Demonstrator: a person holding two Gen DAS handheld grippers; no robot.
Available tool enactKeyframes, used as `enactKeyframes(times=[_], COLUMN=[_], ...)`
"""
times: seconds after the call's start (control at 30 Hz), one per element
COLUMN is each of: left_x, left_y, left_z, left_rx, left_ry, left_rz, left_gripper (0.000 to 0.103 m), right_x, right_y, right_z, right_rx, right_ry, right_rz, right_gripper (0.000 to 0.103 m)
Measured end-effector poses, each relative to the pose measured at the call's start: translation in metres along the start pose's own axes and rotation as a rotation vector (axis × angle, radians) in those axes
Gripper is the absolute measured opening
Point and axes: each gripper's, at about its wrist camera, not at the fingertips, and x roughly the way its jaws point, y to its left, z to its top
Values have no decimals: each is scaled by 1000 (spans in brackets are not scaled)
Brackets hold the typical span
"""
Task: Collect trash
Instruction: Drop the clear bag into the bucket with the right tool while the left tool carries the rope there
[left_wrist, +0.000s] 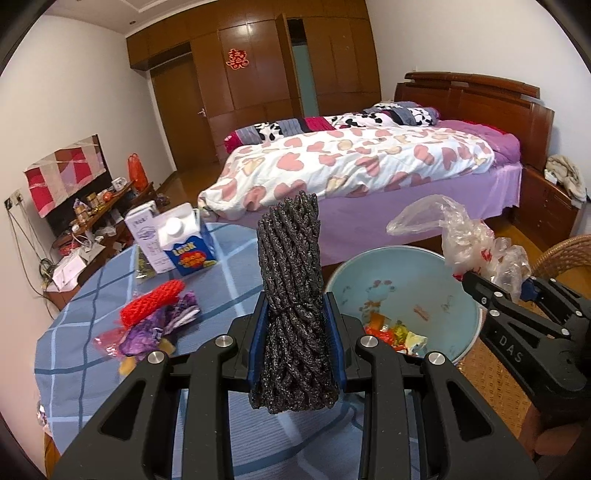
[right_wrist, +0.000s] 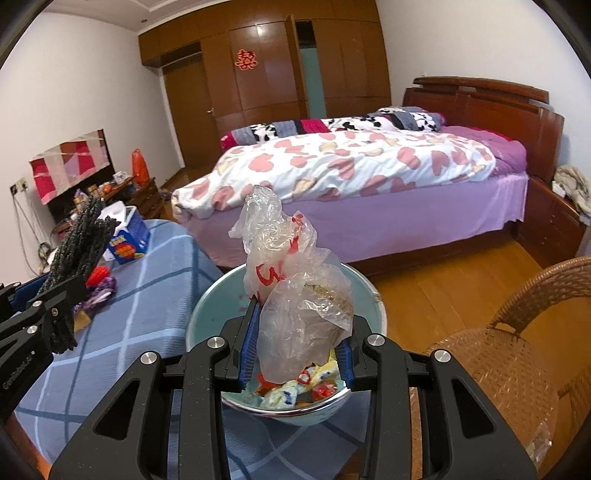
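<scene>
Above the blue basin (right_wrist: 376, 306), the right tool (right_wrist: 295, 354) clamped a crumpled plastic bag (right_wrist: 295, 295) and the left tool (left_wrist: 297, 343) pinched black foam netting (left_wrist: 291, 288); released off-centre, either light piece could drift onto the bench (left_wrist: 110, 295).

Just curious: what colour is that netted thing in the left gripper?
The foam net sleeve is dark grey, almost black, with a woven mesh pattern; the left wrist view shows it best.

Both wrist views close, facing bed (left_wrist: 354, 162), sharing basin (right_wrist: 373, 295)

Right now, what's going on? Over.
Left gripper shut on black foam net. Right gripper shut on plastic bag, above basin. Path clear.
</scene>
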Motion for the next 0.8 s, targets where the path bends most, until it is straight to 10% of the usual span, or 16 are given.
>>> enactKeyframes(times=[0.8], left_x=[75], left_y=[-30], left_z=[-11], left_rx=[7], left_ry=[138], left_rz=[-121], left_gripper=[29], right_x=[54], right_y=[-29], right_z=[-20], right_rx=[73], right_ry=[154], right_rz=[-87], right_gripper=[38])
